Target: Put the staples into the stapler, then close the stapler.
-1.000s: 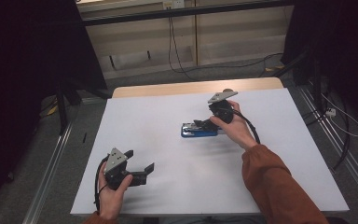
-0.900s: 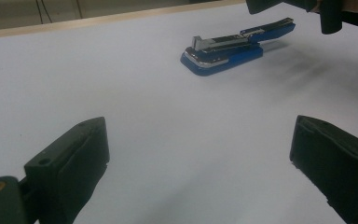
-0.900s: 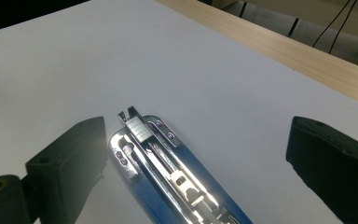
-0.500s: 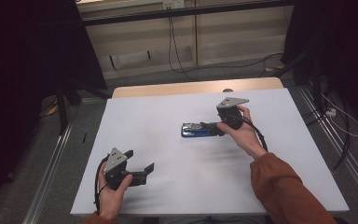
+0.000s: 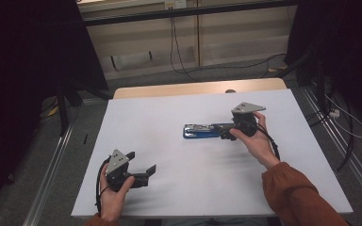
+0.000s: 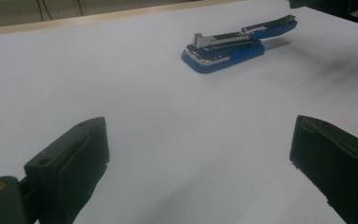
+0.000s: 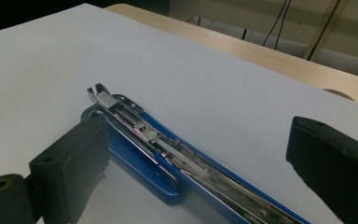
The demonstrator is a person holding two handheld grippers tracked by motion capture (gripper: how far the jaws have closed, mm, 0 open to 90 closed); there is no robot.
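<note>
Right gripper [image 5: 226, 132] poised over an opened blue stapler [image 5: 201, 131], left gripper [image 5: 141, 170] idle

The stapler lies flat on the white table sheet [image 5: 169, 117], its metal staple channel exposed, directly ahead of and beneath the right gripper's widely spread jaws, which flank it in the right gripper view without clearly touching it. The step in hand looks like reaching in for a grasp; the next move would call for lowering and centring the jaws across the stapler body, then closing. The left gripper, jaws also spread and holding nothing, hovers well back from the stapler, which sits far ahead of it. Beyond the sheet runs a wooden table edge [image 5: 193, 89], then a dim room with pale panels and hanging cables [image 5: 172, 37]
</note>
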